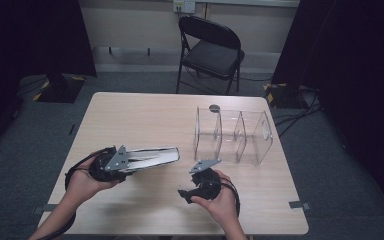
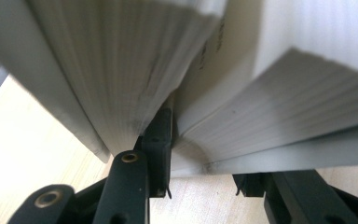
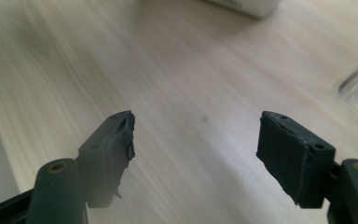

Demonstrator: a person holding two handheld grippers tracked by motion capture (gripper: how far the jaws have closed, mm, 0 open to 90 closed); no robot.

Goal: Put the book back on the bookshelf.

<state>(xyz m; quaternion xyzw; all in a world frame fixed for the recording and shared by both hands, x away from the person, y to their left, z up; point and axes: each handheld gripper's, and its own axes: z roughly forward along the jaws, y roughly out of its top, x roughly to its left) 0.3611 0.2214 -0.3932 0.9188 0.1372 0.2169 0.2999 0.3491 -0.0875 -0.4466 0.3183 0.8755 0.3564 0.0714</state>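
Both forearms are bare, with no sleeve showing, and each hand carries a black tool. The left claw has a rounded black body topped by a grey three-cornered plate, and a black cable loops off it past the wrist. The right claw wears the same grey plate and trails its own black cable around the hand. Up close, the right one's arms are matte black with brass-coloured rivets at the joints, ending in blocky dark pads with ragged, worn edges and small screw holes. The left one's arms carry the same brass rivets.
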